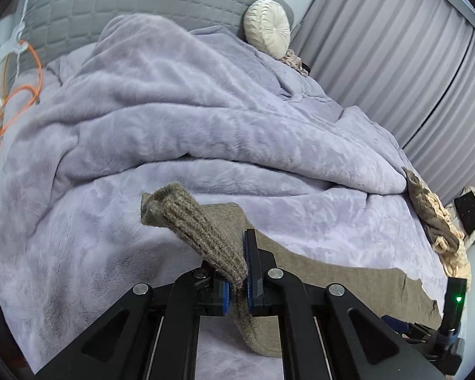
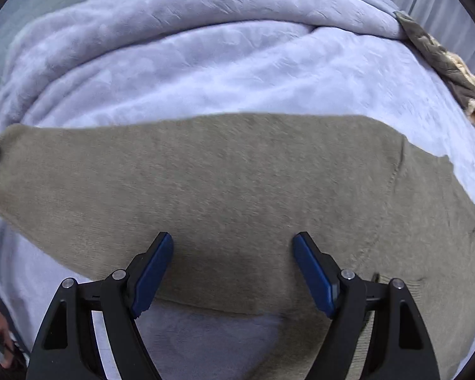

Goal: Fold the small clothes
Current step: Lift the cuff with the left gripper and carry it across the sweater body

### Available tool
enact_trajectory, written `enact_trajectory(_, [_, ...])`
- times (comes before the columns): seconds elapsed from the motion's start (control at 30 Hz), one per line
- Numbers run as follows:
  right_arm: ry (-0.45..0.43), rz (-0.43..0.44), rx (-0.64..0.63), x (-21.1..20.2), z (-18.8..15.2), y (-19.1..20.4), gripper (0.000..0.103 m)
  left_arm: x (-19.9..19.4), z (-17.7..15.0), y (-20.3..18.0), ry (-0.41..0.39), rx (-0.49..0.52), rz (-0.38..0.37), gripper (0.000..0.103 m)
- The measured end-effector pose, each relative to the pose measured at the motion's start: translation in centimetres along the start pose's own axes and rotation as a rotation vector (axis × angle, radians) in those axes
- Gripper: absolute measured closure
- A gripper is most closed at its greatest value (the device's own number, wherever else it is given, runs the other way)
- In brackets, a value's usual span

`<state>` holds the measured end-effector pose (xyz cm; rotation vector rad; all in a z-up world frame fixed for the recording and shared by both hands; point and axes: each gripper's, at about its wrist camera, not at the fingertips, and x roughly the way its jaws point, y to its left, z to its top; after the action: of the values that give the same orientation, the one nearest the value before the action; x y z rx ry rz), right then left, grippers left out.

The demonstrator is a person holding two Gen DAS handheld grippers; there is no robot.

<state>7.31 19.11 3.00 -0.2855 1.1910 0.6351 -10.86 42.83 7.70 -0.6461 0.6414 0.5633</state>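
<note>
Bed (image 1: pixel 31 253) carries everything here: plush lavender blanket (image 1: pixel 180 120) heaped in thick rolls, soft short pile, quilted grey headboard (image 1: pixel 117 3) behind it. Round pleated cream cushion (image 1: pixel 267 25) sits at the far end against the headboard. Pile of crumpled knit clothes (image 1: pixel 433 218), taupe and cream, lies at the blanket's right edge, well apart from the work area. Taupe knit sweater (image 2: pixel 237 183) is spread flat on the blanket near the front edge of the bed, fine fuzzy knit on the body, a curved seam visible toward its right side. Ribbed cuff (image 1: pixel 180 221) of the sweater's sleeve is chunkier, tube-shaped, raised off the blanket and tilted up to the left. Left gripper (image 1: pixel 237 285) is clamped on that sleeve just below the cuff, blue pads pressed into the knit from both sides. Right gripper (image 2: pixel 232 272) hangs over the sweater body with jaws spread wide, nothing between the blue pads (image 2: pixel 153 272); contact with the fabric can't be told. Pleated grey curtain (image 1: pixel 395 47) runs along the right side. Orange cable (image 1: pixel 15 95) loops at far left.
</note>
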Motion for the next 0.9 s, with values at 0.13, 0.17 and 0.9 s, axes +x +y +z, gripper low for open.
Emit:
enact_trajectory(0.13, [-0.044,-0.079,0.043,-1.9,-0.1,-2.3,0.021,-0.6,0.2,-3.3,-0.005,0.067,0.01,0.095])
enact_trajectory(0.17, [-0.05,-0.085,0.059,-2.4,-0.3,-3.3,0.021,-0.6,0.1,-4.2,-0.002,0.082,0.007,0.095])
enact_trajectory(0.9, [-0.134,-0.139,0.199,-10.0,-5.0,-16.5,0.021,-0.9,-6.0,-22.3,0.112,0.301,-0.191,0.095])
